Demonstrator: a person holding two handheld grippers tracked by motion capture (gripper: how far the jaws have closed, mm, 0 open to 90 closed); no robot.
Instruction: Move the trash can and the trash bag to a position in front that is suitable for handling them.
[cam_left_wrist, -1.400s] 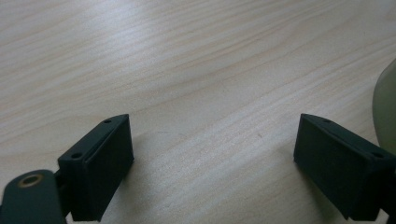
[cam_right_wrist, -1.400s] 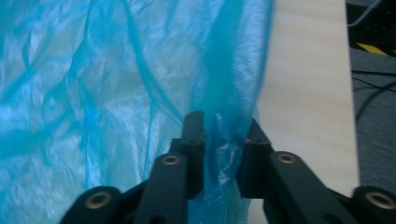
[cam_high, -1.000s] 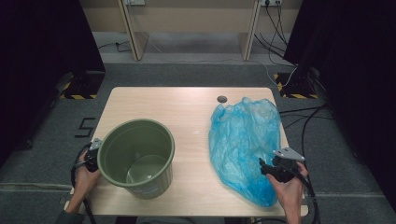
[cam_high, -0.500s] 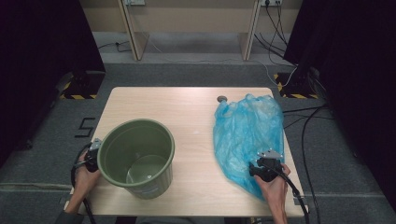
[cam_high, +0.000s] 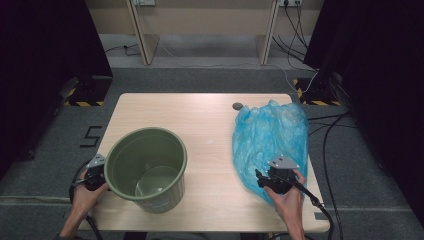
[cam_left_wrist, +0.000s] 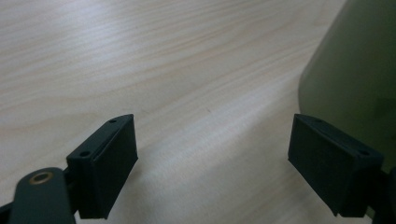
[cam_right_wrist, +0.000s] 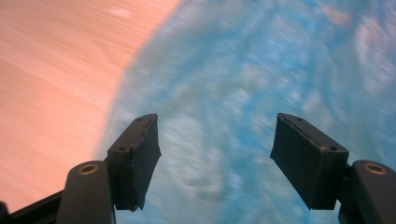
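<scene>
Right gripper (cam_high: 263, 181) open, over the near end of the blue bag (cam_high: 270, 132), which runs lengthwise away from it. Left gripper (cam_left_wrist: 212, 154) open, empty, bucket (cam_high: 146, 167) just to its right.

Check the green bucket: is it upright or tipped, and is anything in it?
Upright and empty. In the high view the green bucket stands on its base on the table, mouth up, with a bare bottom.

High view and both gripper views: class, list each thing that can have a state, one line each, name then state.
Green bucket: upright, no liner.
Blue plastic bag: crumpled, lying flat on the table.
Left gripper: jaws open, nothing between them, beside the bucket.
Right gripper: jaws open over the bag, not gripping.
</scene>
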